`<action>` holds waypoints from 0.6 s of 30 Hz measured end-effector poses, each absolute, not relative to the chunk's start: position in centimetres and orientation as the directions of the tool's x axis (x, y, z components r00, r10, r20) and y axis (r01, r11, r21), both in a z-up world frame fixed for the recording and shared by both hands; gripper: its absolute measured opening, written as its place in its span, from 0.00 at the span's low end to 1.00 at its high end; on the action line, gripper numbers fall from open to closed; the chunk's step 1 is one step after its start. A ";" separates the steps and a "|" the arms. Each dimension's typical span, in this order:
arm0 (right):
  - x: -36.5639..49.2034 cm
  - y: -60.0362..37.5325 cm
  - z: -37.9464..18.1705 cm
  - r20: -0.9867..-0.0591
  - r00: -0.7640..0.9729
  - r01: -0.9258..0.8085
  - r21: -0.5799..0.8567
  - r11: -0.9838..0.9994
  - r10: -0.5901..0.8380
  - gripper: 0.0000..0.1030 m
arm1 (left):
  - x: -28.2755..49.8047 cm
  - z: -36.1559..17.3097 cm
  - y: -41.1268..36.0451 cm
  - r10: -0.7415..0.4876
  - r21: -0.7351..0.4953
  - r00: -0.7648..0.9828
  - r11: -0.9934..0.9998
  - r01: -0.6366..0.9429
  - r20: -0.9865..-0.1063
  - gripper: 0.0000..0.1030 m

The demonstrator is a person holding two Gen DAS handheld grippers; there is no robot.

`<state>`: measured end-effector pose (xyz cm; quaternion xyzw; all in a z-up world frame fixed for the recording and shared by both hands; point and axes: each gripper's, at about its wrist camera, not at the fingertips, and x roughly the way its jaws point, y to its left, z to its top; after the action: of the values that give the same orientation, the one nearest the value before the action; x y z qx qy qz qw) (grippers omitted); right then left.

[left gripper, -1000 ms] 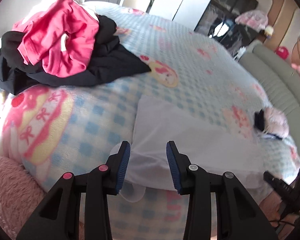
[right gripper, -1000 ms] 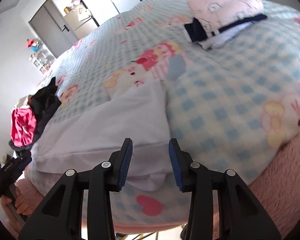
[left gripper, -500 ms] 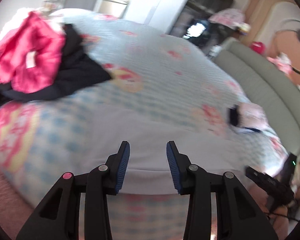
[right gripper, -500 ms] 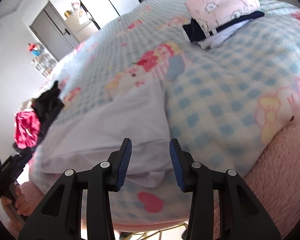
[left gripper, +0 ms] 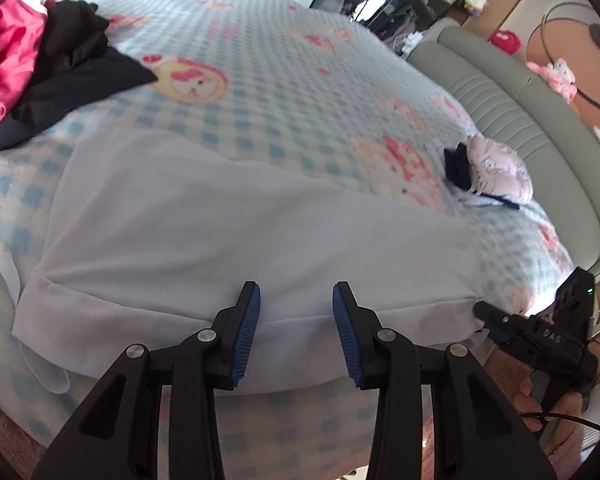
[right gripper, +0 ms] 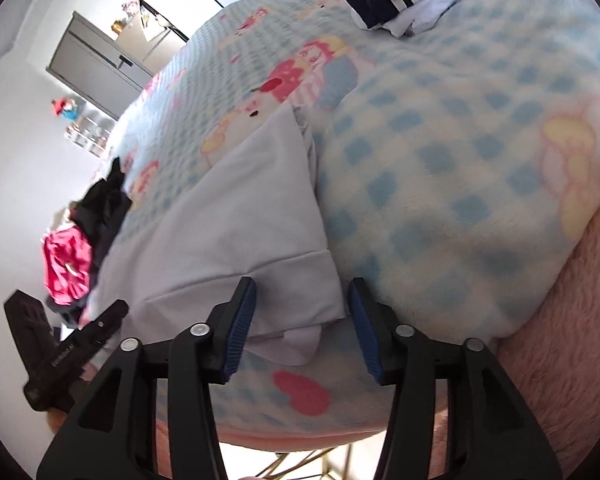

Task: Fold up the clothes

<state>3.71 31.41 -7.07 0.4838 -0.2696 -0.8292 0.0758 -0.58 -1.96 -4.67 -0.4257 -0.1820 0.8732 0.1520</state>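
Both grippers hang wide open, left gripper (left gripper: pixel 296 320) over the near hem and right gripper (right gripper: pixel 302 316) at the corner of the pale garment (left gripper: pixel 240 232) spread flat across the checked blanket (left gripper: pixel 300 92).

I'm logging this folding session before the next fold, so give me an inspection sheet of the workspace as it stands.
Surface: bed under a blue checked blanket with cartoon prints.
Job's things: white garment lying flat at the near edge, partly folded.
Clutter: pink and black clothes pile far left; folded stack far right.
Grippers: left gripper open at the garment's near hem; right gripper open around its right corner.
Cables: a thin black cable near the right gripper's handle.
Surroundings: grey headboard, wardrobe, door.
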 end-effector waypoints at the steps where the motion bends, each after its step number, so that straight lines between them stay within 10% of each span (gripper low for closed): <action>1: 3.7 31.5 -7.2 -0.752 -0.520 -0.135 0.540 -0.831 -0.405 0.52 | -0.3 -4.1 -1.8 0.443 -0.462 -0.608 -0.876 -0.138 -0.659 0.39; 18: 1.7 29.6 -8.9 -0.736 -0.454 -0.099 0.601 -0.793 -0.501 0.66 | -1.9 -7.4 0.9 0.430 -0.411 -0.505 -0.898 -0.156 -0.749 0.37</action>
<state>1.67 29.64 -8.93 0.5070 -0.2962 -0.7996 0.1257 -1.89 0.89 -7.40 -0.4672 -0.1467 0.8549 0.1714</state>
